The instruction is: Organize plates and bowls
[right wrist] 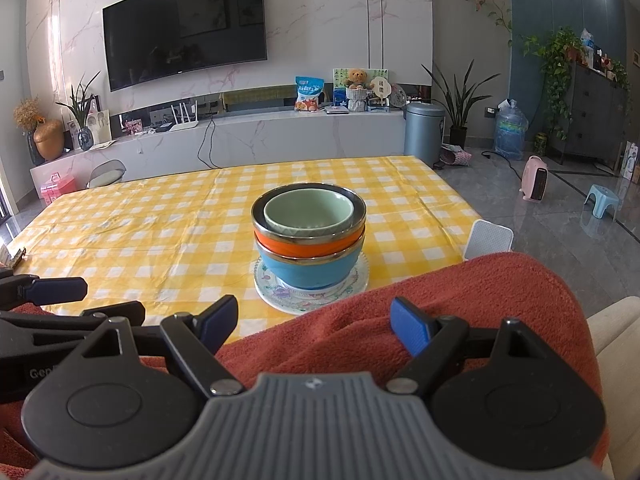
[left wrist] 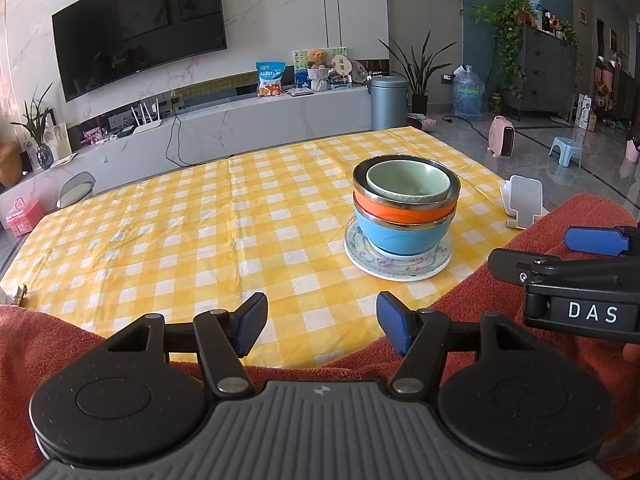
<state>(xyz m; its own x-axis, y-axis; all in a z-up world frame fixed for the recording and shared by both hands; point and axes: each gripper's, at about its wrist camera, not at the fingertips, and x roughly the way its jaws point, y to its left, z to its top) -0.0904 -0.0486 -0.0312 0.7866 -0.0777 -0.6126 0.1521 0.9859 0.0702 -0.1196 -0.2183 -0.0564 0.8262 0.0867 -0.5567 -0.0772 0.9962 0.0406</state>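
Stacked toward the right of the yellow-checked tabletop (left wrist: 160, 224): a floral plate (left wrist: 398, 258) at the bottom, a blue bowl (left wrist: 400, 234) on it, an orange bowl (left wrist: 404, 210) nested in that, and a small green bowl (left wrist: 407, 182) sitting inside the top. Stack upright, with the orange bowl slightly askew in the blue one. Just right of the stack, a white stand (left wrist: 522, 200) near the tabletop edge.

Left gripper (left wrist: 322, 322) held back at the near edge, jaws wide apart and empty, resting over an orange-red towel (left wrist: 24, 344). Right gripper (right wrist: 312, 322) likewise well short of the stack, jaws spread wide, nothing between them, the same towel under them.

Judged from this: dishes appear gathered into one pile already, so either a finished tidy-up or the pause before a first move; cannot tell which. If taking the pile apart or shifting it, best to start from the top: close on the green bowl's rim with one wall between the pads, lift straight up, keep it level. Worth steadying the lower bowls or the plate with the other gripper, since glossy nested bowls may cling or slide. Wise to approach from the near side and stay clear of the white stand. Moving the whole pile by the plate rim looks risky: tall load, thin edge.
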